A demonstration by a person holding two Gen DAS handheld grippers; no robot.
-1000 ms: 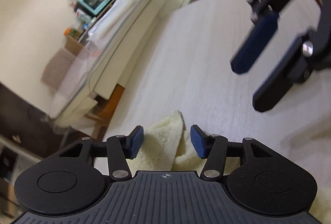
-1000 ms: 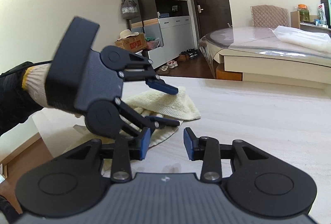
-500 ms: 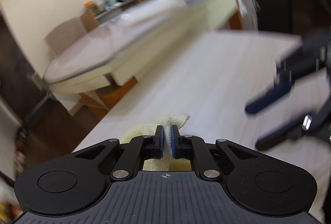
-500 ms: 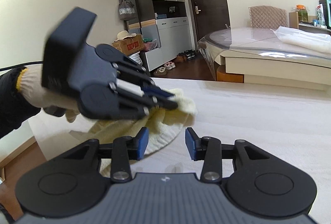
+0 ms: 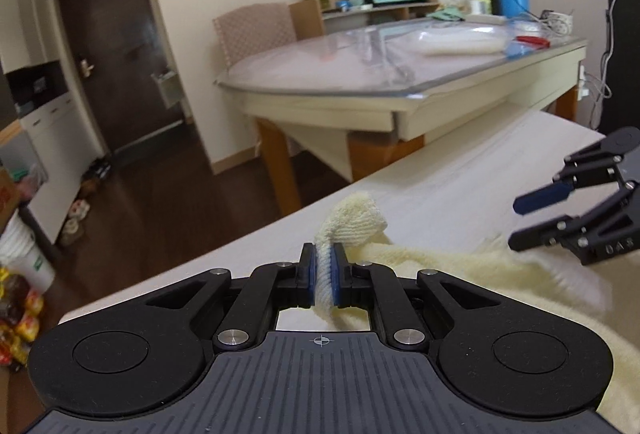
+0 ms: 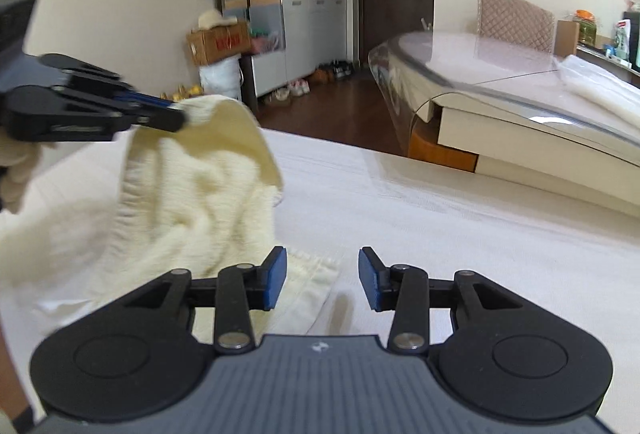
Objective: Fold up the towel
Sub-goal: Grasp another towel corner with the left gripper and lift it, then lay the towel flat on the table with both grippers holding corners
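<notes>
Towel (image 5: 360, 220) corner clamped in left gripper (image 5: 324, 280) jaws; right gripper (image 6: 320, 280) jaws spread, empty.

The towel (image 6: 192, 193) blurs at its lower left; the left gripper (image 6: 176, 113) is cut off by the picture's left edge.

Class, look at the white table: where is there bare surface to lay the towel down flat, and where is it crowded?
Bare: the white table right of the towel, running to its far edge. Crowded: the near left, where the left gripper holds the towel up and the open right gripper hovers by its hem.
</notes>
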